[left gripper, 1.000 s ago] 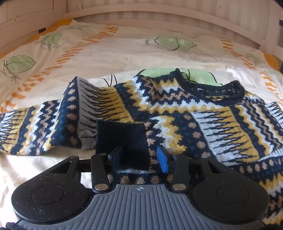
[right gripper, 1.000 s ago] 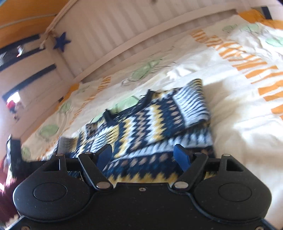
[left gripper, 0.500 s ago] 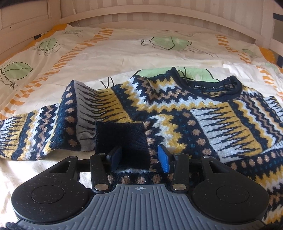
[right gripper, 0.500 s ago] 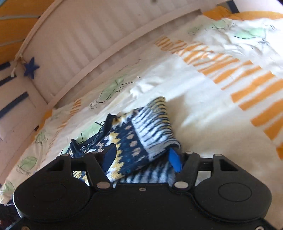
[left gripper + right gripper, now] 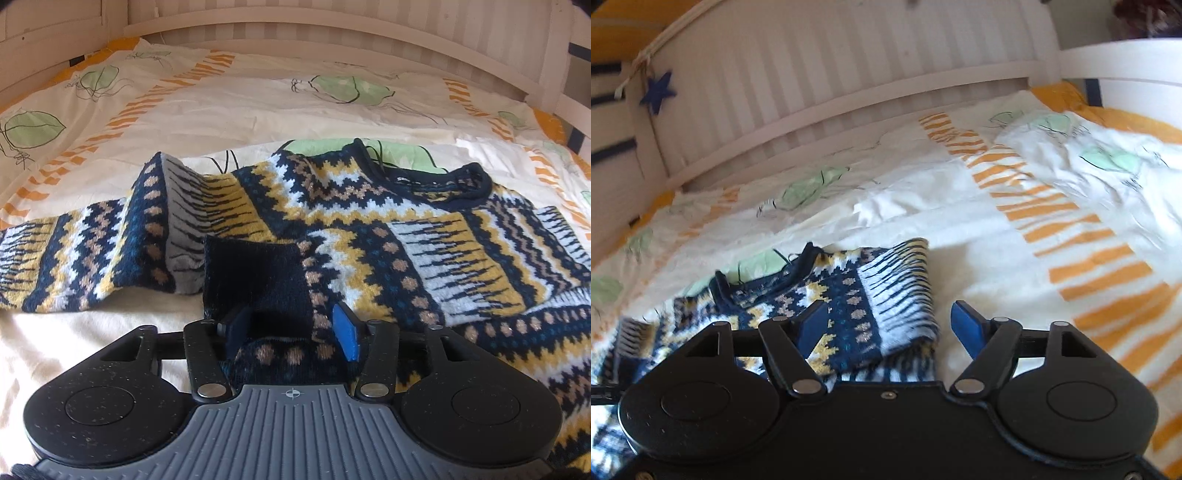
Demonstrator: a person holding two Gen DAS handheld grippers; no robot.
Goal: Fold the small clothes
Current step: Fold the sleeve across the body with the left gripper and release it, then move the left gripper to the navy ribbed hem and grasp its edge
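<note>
A navy, yellow and white patterned sweater (image 5: 369, 221) lies spread on the bed, neck away from me. Its left sleeve is folded inward, and the dark navy cuff (image 5: 255, 273) rests on the body. My left gripper (image 5: 291, 332) sits low over that cuff with its jaws opening. The cuff lies between the pads, and the right pad stands clear of it. In the right wrist view the sweater's (image 5: 812, 314) folded right sleeve (image 5: 897, 291) lies flat between the fingers of my right gripper (image 5: 892, 325). Its jaws are opening too, with neither pad pressing the cloth.
The sweater lies on a cream duvet cover (image 5: 258, 103) with green leaf prints and orange stripes. A white slatted bed rail (image 5: 332, 29) runs along the far side. A blue star (image 5: 657, 90) hangs on the rail at the left.
The left jaws have widened a little around the cuff. The right jaws narrowed on the folded sleeve half a second ago, then spread again. The sleeve now lies flat, and the right view has swung.
</note>
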